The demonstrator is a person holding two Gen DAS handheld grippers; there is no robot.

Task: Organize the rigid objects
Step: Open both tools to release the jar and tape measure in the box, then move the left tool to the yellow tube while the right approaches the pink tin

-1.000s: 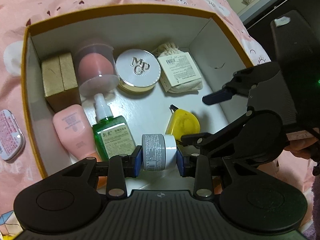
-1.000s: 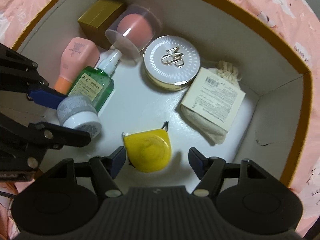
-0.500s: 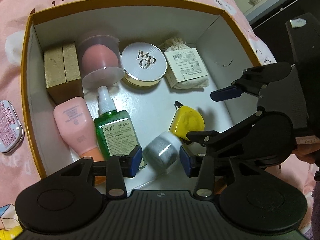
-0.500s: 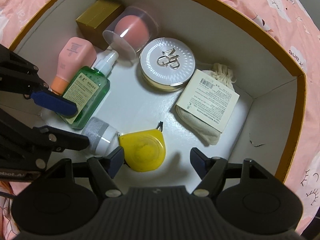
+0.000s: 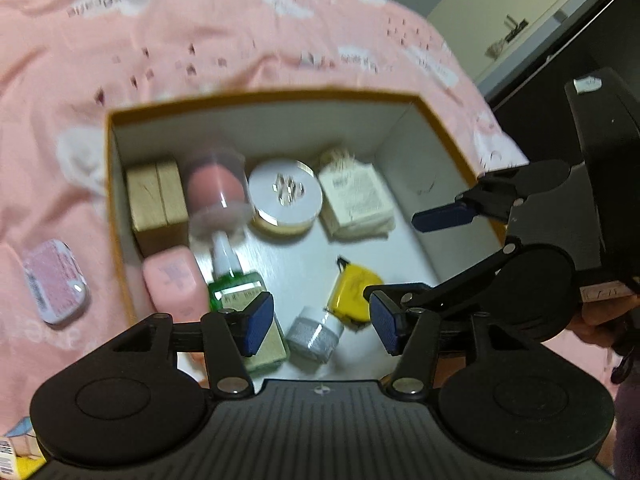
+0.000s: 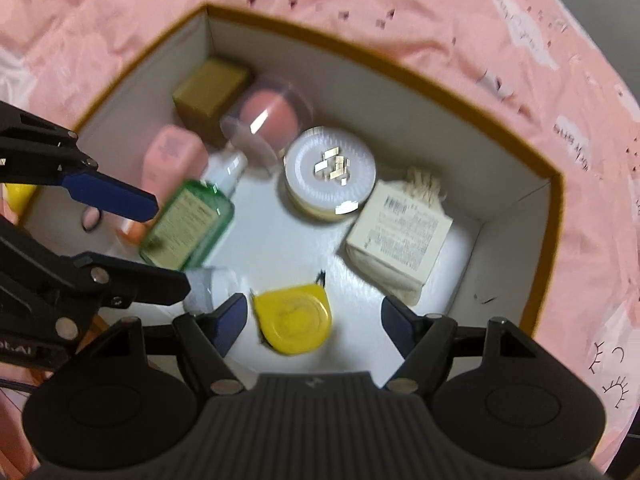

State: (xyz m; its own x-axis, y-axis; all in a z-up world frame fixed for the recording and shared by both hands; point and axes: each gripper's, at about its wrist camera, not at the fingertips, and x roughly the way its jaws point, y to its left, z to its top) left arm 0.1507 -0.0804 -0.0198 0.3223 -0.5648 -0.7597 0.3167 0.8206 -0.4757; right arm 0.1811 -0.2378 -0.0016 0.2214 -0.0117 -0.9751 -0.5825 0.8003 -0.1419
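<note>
An orange-rimmed box holds a gold carton, a pink sponge in a clear case, a round compact, a labelled pouch, a pink tube and a green bottle. A grey jar lies on the box floor beside a yellow tape measure. My left gripper hovers above the jar, its jaws opening and clear of it. My right gripper hangs open over the tape measure, holding nothing.
The box rests on pink patterned bedding. A small pink tin lies on the bedding left of the box. Dark furniture stands beyond the bed at the right. A hand holds the right gripper.
The left gripper let go of the grey jar, which now lies on the box floor by the tape measure. Its jaws spread wider. Both grippers rose away from the box.
</note>
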